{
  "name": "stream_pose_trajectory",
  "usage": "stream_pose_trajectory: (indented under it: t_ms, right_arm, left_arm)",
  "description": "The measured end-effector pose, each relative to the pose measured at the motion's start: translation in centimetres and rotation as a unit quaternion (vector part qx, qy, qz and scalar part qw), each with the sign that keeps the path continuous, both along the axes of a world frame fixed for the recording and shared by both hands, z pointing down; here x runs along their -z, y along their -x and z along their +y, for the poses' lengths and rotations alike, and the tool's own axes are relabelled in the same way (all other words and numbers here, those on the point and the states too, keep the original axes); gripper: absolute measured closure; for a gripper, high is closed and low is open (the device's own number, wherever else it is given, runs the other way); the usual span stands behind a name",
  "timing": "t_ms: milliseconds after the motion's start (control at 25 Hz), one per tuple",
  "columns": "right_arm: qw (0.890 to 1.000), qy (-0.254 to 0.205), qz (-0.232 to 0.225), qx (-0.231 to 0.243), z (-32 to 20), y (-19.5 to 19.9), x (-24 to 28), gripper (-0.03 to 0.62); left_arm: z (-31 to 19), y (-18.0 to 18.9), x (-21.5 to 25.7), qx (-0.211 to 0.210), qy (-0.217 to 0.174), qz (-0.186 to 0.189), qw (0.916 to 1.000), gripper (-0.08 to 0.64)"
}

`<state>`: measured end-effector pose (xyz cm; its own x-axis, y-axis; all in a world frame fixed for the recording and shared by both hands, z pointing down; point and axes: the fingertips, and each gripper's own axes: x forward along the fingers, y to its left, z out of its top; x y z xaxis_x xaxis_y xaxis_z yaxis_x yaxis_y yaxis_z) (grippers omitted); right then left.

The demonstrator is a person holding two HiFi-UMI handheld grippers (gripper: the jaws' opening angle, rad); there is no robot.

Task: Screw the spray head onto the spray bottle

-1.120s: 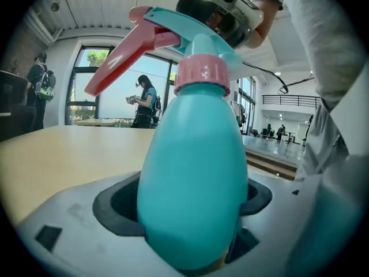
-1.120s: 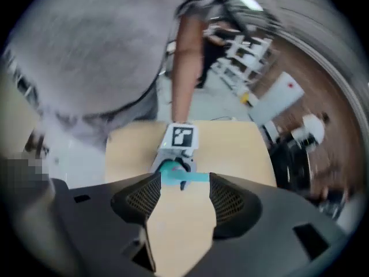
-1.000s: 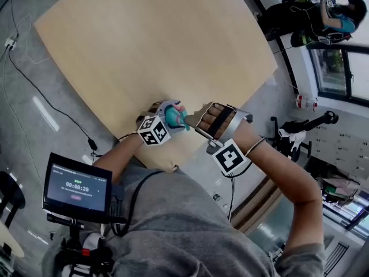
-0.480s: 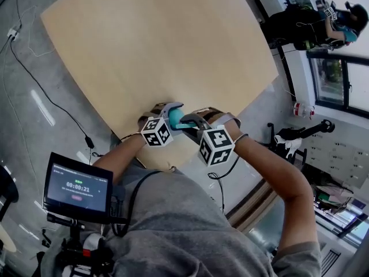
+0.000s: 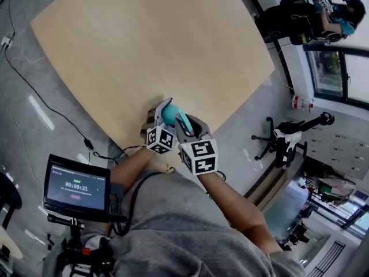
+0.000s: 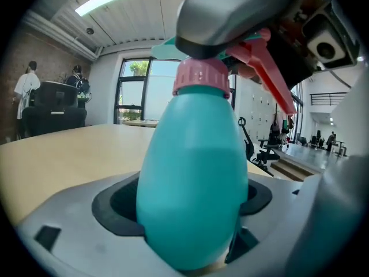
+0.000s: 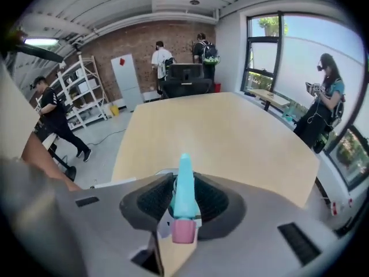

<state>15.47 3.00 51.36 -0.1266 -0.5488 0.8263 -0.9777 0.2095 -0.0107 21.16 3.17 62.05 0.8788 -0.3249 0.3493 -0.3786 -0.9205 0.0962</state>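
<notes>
The left gripper (image 5: pixel 164 113) is clamping the teal spray bottle (image 6: pixel 193 201). The right gripper (image 5: pixel 187 127), its jaws just closed, is pinching the spray head (image 7: pixel 185 195).

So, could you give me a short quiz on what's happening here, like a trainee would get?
1. True or false: the left gripper is shut on the teal spray bottle.
2. What does the right gripper clamp? A the spray head; B a cable; C nothing.
3. Fill in: the collar on the bottle's neck is ____.
Key: 1 true; 2 A, its jaws having just closed on it; 3 pink.
</notes>
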Motion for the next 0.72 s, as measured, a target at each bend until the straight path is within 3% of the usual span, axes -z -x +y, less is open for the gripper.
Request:
stream_pose_trajectory:
  t_ms: [160, 200, 280, 320, 400, 480, 520, 560, 600, 640, 720]
  right_arm:
    - [0.997, 0.014, 0.004, 0.079, 0.0, 1.2, 0.2, 0.478]
    - [0.995, 0.013, 0.002, 0.098, -0.1, 1.5, 0.6, 0.461]
    - [0.990, 0.004, -0.001, 0.141, -0.1, 2.3, 2.0, 0.363]
    - [0.986, -0.004, -0.002, 0.168, 0.0, 2.7, 3.0, 0.356]
    - [0.973, -0.020, -0.005, 0.231, 0.2, 3.3, 5.1, 0.351]
    - [0.948, -0.030, -0.006, 0.316, 0.7, 3.7, 7.2, 0.351]
    - [0.927, -0.034, 0.002, 0.373, 1.1, 3.9, 8.0, 0.351]
    - [0.897, -0.035, 0.022, 0.439, 1.7, 4.0, 8.5, 0.351]
    - [0.856, -0.034, 0.058, 0.513, 2.4, 3.9, 8.6, 0.351]
    - [0.799, -0.032, 0.108, 0.591, 3.1, 3.4, 8.3, 0.351]
    - [0.657, -0.026, 0.215, 0.722, 4.0, 2.0, 6.9, 0.351]
  left_arm:
    - [0.2, 0.3, -0.1, -0.008, 0.002, 0.005, 1.0000, 0.145]
    - [0.2, 0.3, -0.1, -0.008, 0.002, 0.004, 1.0000, 0.146]
    - [0.2, 0.2, -0.1, -0.010, 0.003, 0.003, 0.9999, 0.144]
    - [0.3, 0.1, -0.2, -0.015, 0.003, 0.003, 0.9999, 0.144]
    - [0.8, -0.1, -0.3, -0.038, 0.003, 0.003, 0.9993, 0.144]
    - [1.5, -0.2, -0.1, -0.071, 0.002, 0.006, 0.9975, 0.144]
    - [1.9, -0.2, -0.1, -0.089, 0.002, 0.006, 0.9960, 0.144]
    - [2.3, -0.2, -0.1, -0.106, 0.002, 0.005, 0.9943, 0.144]
    - [2.7, -0.2, -0.2, -0.122, 0.002, 0.005, 0.9925, 0.144]
    - [3.1, -0.2, -0.2, -0.137, 0.002, 0.003, 0.9905, 0.144]
    - [3.6, -0.1, -0.3, -0.165, 0.002, 0.001, 0.9863, 0.144]
